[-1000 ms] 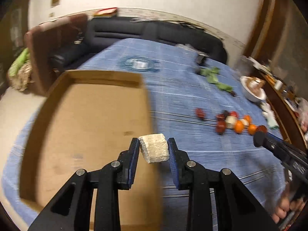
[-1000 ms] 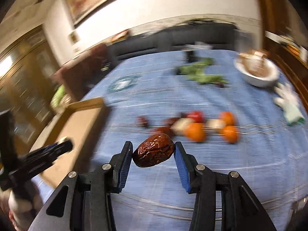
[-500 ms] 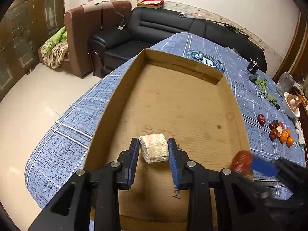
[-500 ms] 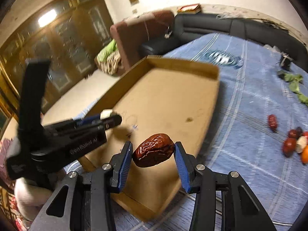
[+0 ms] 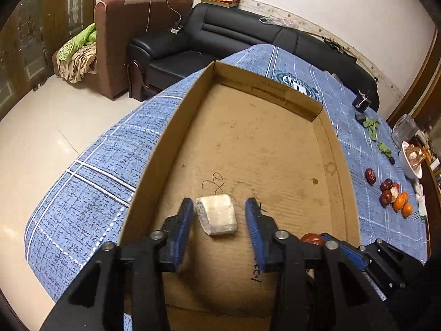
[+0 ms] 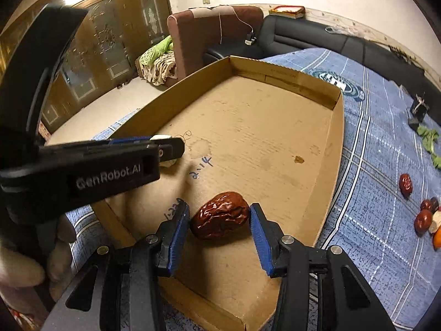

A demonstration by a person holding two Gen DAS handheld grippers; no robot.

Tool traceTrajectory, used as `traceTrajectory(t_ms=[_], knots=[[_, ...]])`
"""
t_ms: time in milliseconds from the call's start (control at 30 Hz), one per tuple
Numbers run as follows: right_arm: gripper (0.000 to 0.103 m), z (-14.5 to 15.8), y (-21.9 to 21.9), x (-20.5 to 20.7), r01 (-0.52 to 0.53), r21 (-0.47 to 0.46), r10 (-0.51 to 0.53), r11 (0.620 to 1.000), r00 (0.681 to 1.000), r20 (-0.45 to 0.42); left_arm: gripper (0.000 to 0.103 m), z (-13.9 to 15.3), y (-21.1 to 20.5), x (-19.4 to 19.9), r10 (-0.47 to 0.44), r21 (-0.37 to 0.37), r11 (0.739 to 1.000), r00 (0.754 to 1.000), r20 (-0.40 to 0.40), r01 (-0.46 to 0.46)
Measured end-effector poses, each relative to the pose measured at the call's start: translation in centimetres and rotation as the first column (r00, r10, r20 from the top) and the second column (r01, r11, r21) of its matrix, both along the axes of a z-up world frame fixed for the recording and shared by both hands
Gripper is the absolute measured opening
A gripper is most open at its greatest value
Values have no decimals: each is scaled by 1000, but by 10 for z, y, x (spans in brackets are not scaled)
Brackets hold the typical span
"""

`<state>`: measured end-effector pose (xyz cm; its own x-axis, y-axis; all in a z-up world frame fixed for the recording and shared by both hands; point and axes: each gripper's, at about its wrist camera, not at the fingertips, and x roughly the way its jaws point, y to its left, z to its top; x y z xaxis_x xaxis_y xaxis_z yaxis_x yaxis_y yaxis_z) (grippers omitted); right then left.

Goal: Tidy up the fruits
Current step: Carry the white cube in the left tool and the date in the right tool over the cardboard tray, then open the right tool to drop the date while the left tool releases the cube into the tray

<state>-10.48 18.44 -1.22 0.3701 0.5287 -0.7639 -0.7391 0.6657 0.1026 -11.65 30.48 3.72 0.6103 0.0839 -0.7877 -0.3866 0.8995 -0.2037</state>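
Note:
A shallow cardboard tray (image 5: 335,149) (image 6: 335,143) lies on the blue checked tablecloth. My left gripper (image 5: 219,216) is open over the tray's near part, and a pale wrapped block (image 5: 217,216) lies on the tray floor between its fingers, touching neither pad. My right gripper (image 6: 220,222) is open just inside the tray's near edge, and a wrinkled red date (image 6: 220,215) rests on the cardboard between its jaws. The left gripper shows from the side in the right wrist view (image 6: 165,149). More dates and small oranges (image 5: 394,195) lie in a cluster on the cloth to the right.
A white bowl (image 5: 410,160) and green leaves (image 5: 372,127) lie at the far right of the table. A black sofa (image 5: 248,35) and a brown armchair (image 5: 115,49) stand beyond the table's far edge. The tray walls are low.
Both grippers have come over the tray and lowered. Both jaws have opened, letting the pale block and the date rest on the tray floor.

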Motion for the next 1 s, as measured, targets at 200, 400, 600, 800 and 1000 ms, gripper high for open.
traceTrajectory(t_ms=[200,400,600,800,1000], knots=[[54,20,-16,-10,2,60,-4,998,999,36,55,18,4,-10,47,-13,999,998,40,-46],[57,44,-68,-24,60,150,-66,987,997,34,58,38,-9,-14,47,-12,999,996,74,-46],[60,42,-152,-19,227,200,-227,953,974,-23,72,64,-58,-6,-58,24,998,989,137,55],[60,22,-251,12,470,191,-450,862,882,-139,72,53,-129,24,-229,9,973,969,90,229],[60,18,-330,45,645,201,-619,737,764,-179,72,37,-199,49,-390,13,921,919,53,390]])
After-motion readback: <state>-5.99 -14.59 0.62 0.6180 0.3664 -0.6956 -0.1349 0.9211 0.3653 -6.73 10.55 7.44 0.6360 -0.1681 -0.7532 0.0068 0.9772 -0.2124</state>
